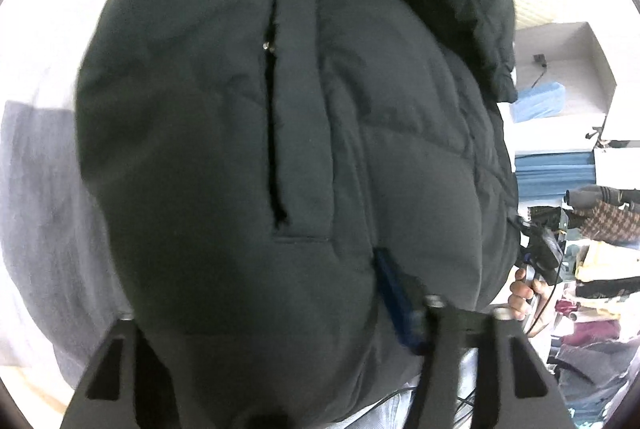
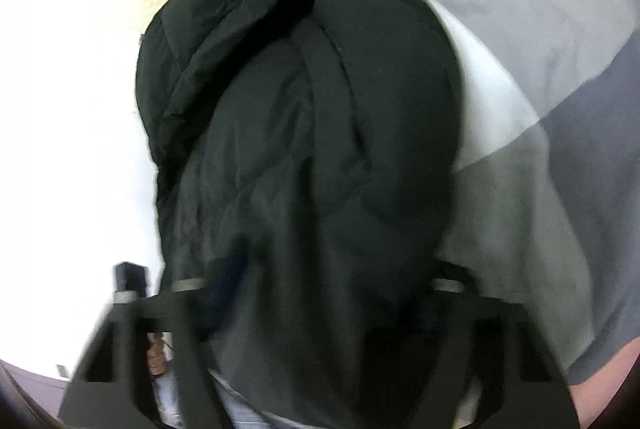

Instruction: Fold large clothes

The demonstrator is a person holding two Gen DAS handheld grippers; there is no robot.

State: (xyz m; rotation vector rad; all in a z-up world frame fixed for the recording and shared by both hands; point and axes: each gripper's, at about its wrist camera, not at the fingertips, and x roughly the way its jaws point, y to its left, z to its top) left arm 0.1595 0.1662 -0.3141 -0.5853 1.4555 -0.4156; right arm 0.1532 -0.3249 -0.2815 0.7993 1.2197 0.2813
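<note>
A dark padded jacket (image 1: 248,133) fills the left wrist view, hanging lifted over a bed; a zipped pocket slit runs down its middle. My left gripper (image 1: 276,313) is shut on the jacket's lower hem, with fabric bunched between its fingers (image 1: 400,293). In the right wrist view the same black jacket (image 2: 304,117) hangs in front of the camera. My right gripper (image 2: 316,289) is shut on the jacket, its fingertips buried in the cloth.
A bed with grey, white and pink patchwork bedding (image 2: 540,41) lies below. At the right of the left wrist view stand shelves with folded blue cloth (image 1: 554,173), piled clothes (image 1: 596,293) and a white box (image 1: 568,65). The other hand (image 1: 524,289) shows there.
</note>
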